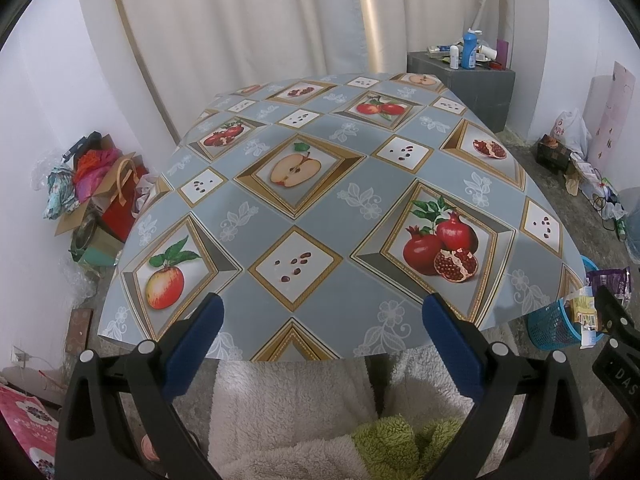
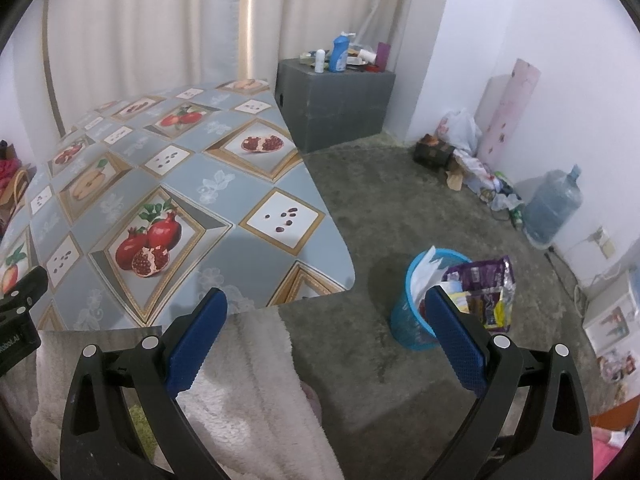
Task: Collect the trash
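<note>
- Our left gripper hangs over the near edge of the table, its blue-padded fingers spread wide with nothing between them.
- Our right gripper is also spread wide and grips nothing; its left finger lies over the table's near right corner and its right finger sits in front of the blue bin.
- The table wears a grey-blue oilcloth printed with apples, pomegranates and seeds in gold frames; we see no loose trash on it.
- The blue mesh bin stands on the grey carpet, to the right of the table and near us.
- White crumpled paper sticks up from the bin's left side.
- A purple and silver snack wrapper pokes out over the bin's right rim, with yellow packaging just below it.
- In the left wrist view the same bin shows at the far right, partly hidden by our other gripper.
- A fluffy white cloth lies below the table edge, close to us, with a green fuzzy piece on it.
- Far off, a dark grey box carries a blue bottle and small toiletries.
- A big water jug stands by the right wall, bags and clutter just left of it.
- On the left, a pile of bags and cardboard rests against the wall.
</note>
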### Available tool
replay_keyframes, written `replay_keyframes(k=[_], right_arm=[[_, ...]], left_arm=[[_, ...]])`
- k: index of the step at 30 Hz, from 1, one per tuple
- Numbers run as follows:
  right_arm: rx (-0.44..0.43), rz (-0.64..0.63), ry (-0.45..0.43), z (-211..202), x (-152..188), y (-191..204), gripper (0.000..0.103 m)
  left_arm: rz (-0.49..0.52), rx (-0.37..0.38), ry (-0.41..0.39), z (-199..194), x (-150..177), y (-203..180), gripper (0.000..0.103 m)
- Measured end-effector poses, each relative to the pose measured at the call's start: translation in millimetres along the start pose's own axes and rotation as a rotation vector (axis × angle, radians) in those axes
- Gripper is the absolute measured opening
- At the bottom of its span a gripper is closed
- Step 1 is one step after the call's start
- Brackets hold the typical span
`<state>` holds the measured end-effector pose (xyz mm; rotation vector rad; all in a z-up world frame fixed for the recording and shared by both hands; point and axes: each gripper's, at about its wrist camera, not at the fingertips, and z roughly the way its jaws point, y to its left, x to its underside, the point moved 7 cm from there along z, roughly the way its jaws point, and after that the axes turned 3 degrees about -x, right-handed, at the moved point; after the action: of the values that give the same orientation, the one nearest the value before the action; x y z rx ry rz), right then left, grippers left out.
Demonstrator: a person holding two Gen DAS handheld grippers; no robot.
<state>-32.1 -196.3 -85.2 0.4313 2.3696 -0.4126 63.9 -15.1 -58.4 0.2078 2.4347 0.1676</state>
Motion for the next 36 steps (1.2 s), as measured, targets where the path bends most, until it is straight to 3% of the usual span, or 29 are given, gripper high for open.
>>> replay_keyframes(k=[36], right_arm=[[-0.003,0.000,-0.001,0.0,-0.1,0.2,0.095]], left_arm=[[0.001,-0.002,0.001,-0.8,0.5,-0.7,0.097]])
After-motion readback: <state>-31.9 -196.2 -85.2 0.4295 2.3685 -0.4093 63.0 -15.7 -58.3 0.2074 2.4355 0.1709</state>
